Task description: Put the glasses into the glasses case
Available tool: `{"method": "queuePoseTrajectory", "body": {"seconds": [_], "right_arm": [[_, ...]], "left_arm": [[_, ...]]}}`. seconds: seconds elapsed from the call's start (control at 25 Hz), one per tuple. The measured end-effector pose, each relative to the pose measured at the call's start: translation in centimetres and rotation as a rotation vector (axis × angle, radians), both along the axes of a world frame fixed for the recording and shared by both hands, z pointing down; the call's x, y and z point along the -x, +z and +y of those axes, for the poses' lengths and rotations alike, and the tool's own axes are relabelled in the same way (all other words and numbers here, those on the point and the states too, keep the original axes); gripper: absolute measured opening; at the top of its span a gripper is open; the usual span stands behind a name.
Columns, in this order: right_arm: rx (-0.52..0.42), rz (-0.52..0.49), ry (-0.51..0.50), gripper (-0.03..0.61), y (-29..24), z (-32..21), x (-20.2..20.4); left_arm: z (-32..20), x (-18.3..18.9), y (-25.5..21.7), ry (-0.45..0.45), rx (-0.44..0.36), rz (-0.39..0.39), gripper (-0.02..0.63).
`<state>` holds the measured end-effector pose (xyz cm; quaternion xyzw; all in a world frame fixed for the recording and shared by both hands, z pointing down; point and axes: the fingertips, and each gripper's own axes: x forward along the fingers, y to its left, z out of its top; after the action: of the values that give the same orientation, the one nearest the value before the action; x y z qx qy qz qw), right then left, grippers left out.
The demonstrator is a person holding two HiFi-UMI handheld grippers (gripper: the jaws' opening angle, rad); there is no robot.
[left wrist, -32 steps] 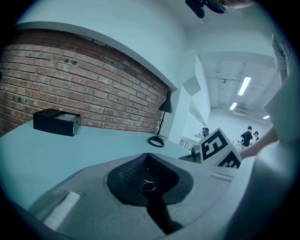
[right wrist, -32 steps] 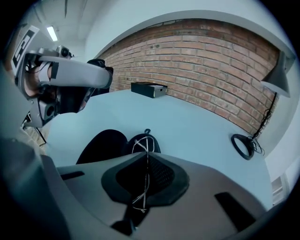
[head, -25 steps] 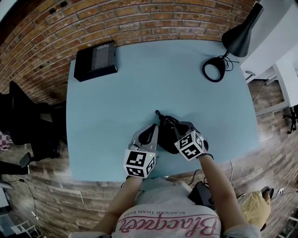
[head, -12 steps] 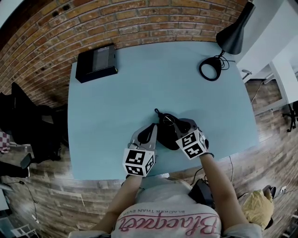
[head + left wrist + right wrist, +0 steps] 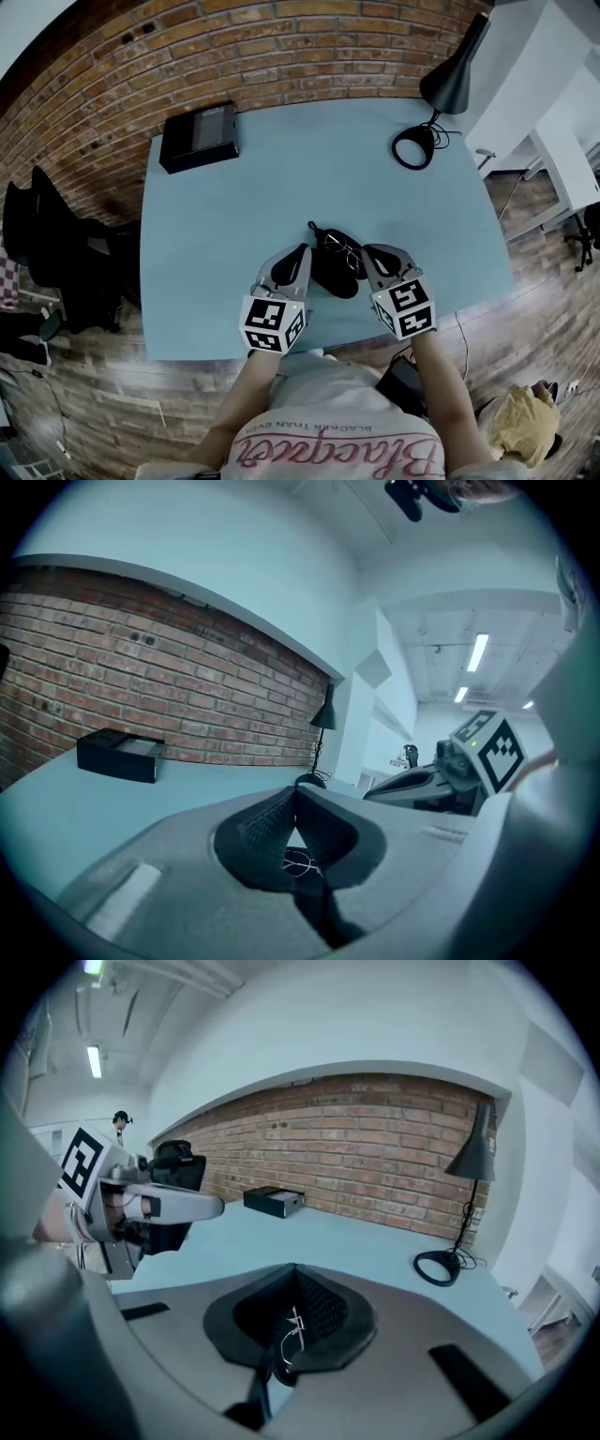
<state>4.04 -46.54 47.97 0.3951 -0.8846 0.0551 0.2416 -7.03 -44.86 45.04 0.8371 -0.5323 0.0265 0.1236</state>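
I saw the case [image 5: 334,274] low in the middle of the frame, on the table [image 5: 234,216], with the glasses [image 5: 340,246] lying on its upper part. The left gripper [image 5: 302,253] stood just left of the case, and its jaws were together on nothing. The right gripper [image 5: 367,251] was just right of the case, its jaws closed on the thin wire of the glasses.

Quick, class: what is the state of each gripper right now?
Left gripper: closed at the tips; whether it pinches the glasses case cannot be told.
Right gripper: closed on the glasses.
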Motion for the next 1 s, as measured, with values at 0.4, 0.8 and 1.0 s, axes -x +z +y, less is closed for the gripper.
{"method": "queuePoseTrajectory", "body": {"seconds": [0.4,0.8,1.0], "right_arm": [[-0.147,-0.208,0.075,0.009,-8.6,4.3,-1.1],[-0.362,-0.205,0.141,0.009,-14.4,7.2,-1.1],[-0.432,-0.229,0.128,0.009,-17.3,8.8,-1.4]], "left_arm": [[2.5,-1.9,-5.2,0.071,-0.141,-0.022,0.006],[5.3,-2.7,-12.6,0.098,-0.313,0.049,0.006],[6.9,-4.1,-15.0,0.131,-0.397,0.002,0.006]]}}
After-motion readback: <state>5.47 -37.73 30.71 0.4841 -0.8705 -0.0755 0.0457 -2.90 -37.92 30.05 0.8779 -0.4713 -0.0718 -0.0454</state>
